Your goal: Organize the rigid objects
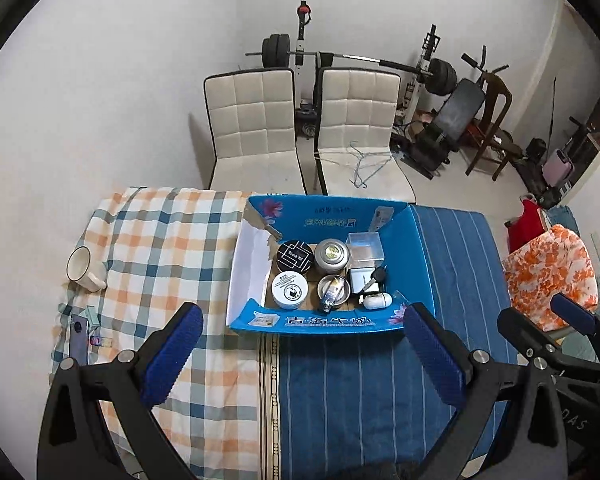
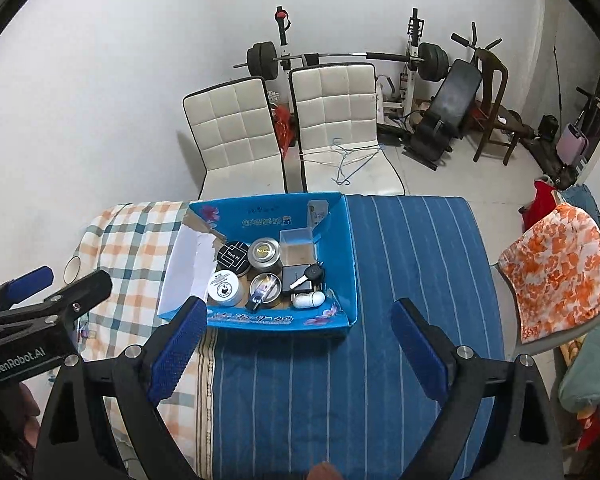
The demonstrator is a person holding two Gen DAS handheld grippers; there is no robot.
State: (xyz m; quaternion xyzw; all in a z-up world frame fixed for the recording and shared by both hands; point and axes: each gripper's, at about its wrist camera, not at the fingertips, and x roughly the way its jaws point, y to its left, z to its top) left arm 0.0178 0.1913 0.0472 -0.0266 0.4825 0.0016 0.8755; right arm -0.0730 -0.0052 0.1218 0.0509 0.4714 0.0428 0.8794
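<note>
Both grippers idle over the blue box, everything already packed in

The white mug (image 2: 73,269) is half hidden behind the left hand-held gripper (image 1: 302,354), and a phone-like thing (image 1: 80,340) near it is hard to read. Left and right hand-held gripper (image 2: 296,354) hover spread wide and empty just short of the blue box (image 1: 324,322) on the counter (image 1: 360,392); tins, key, cases sit inside.

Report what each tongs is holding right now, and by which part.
Nothing is held. The left tongs and right tongs are both open and empty, hovering short of the blue box of items.
</note>
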